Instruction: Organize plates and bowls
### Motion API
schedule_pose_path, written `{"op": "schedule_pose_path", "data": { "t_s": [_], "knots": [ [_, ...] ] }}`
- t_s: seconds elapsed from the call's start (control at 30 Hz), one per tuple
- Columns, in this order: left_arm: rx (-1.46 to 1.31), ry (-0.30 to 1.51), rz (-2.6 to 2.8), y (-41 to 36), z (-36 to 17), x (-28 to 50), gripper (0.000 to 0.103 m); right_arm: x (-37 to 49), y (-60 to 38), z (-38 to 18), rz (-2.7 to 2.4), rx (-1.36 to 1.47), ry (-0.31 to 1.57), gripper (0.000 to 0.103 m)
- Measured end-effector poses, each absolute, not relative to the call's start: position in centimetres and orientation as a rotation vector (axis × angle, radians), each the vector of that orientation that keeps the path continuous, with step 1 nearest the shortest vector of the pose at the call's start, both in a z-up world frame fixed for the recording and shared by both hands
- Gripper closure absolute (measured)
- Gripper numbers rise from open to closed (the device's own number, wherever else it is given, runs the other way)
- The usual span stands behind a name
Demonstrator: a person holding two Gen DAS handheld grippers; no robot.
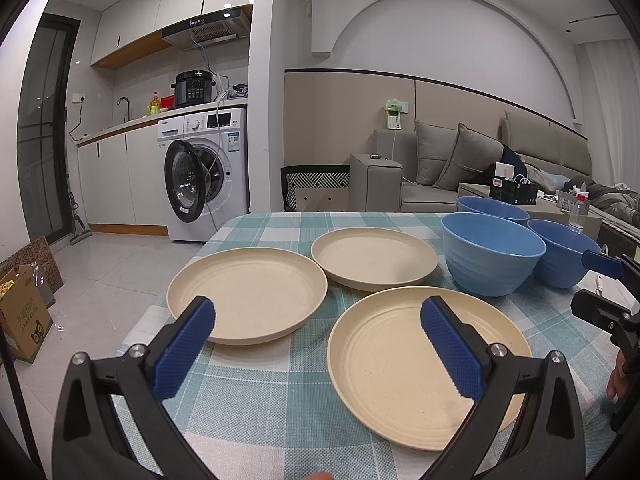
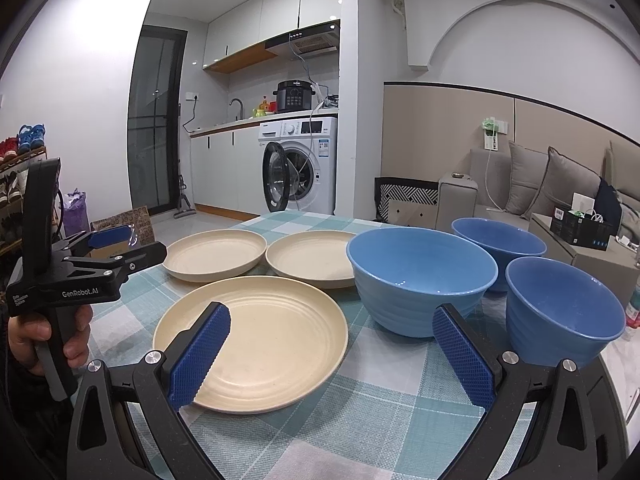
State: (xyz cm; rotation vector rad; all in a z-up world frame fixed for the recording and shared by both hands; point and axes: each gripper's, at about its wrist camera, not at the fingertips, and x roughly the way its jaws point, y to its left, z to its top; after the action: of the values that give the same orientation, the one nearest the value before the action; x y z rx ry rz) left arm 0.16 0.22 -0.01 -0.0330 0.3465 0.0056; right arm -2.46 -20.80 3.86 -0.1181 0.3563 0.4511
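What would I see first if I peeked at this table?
Three shiny blue bowls bunched on the right of the checked tablecloth, and three cream plates spread on the left. Up close, each open gripper shows bumpy blue fingers; the left gripper hovers over the plates.

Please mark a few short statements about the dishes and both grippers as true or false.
1. Three cream plates lie apart on the checked tablecloth. True.
2. The blue bowls are nested. False: all three stand separately.
3. The left gripper is open and empty. True.
4. The right gripper clamps a plate. False: its jaws stand wide apart, holding nothing.
5. Food sits on the plates. False: they look bare.
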Motion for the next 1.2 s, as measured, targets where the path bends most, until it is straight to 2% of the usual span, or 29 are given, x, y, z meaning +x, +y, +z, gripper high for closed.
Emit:
{"op": "schedule_pose_path", "data": {
  "t_s": [0.83,1.2],
  "knots": [
    [-0.011,0.401,-0.026,-0.3,0.0,1.1,0.000,-1.7,-19.9,3.5,0.449,-0.168,0.374,0.000],
    [0.000,0.387,-0.067,-0.2,2.5,1.5,0.000,-0.3,-19.1,5.4,0.510,-0.131,0.456,0.000]
  ]
}}
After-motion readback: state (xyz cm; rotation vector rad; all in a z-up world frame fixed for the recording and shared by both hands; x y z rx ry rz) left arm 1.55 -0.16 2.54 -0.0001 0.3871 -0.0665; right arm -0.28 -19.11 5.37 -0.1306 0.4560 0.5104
